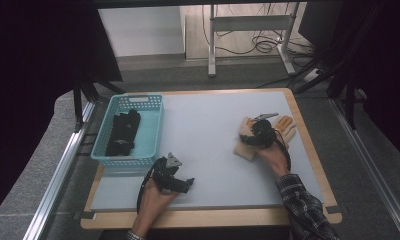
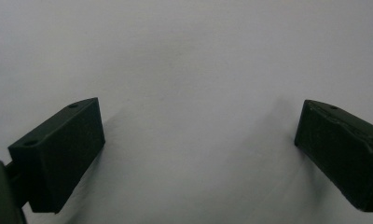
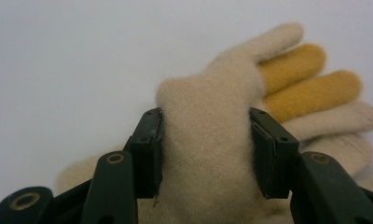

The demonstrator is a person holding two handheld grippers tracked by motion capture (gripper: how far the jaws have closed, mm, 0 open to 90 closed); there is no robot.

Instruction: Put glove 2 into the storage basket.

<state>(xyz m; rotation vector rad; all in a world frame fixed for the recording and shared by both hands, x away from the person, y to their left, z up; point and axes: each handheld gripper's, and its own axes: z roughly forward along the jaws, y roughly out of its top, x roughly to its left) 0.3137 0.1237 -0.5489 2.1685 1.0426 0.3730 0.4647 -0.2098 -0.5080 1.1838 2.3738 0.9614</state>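
Grey mat point(image 1: 213, 145) on wood-edged table, dark curtains around, cables on floor beyond.

Right gripper point(image 3: 205, 154): jaws pressed into cream knit glove point(image 3: 208, 154), fabric bunched between pads, likely grip for lifting. Yellow glove fingers point(image 3: 310, 79) beyond jaws to their right, probably second glove underneath. Pile lies on mat directly under jaws.

Left gripper point(image 2: 198, 140): jaws spread wide, nothing between, bare mat ahead; looks parked.

Teal basket point(image 1: 153, 137) just beyond left gripper, dark items point(image 1: 122, 132) inside. Plausible drop point for gloves; guess only.
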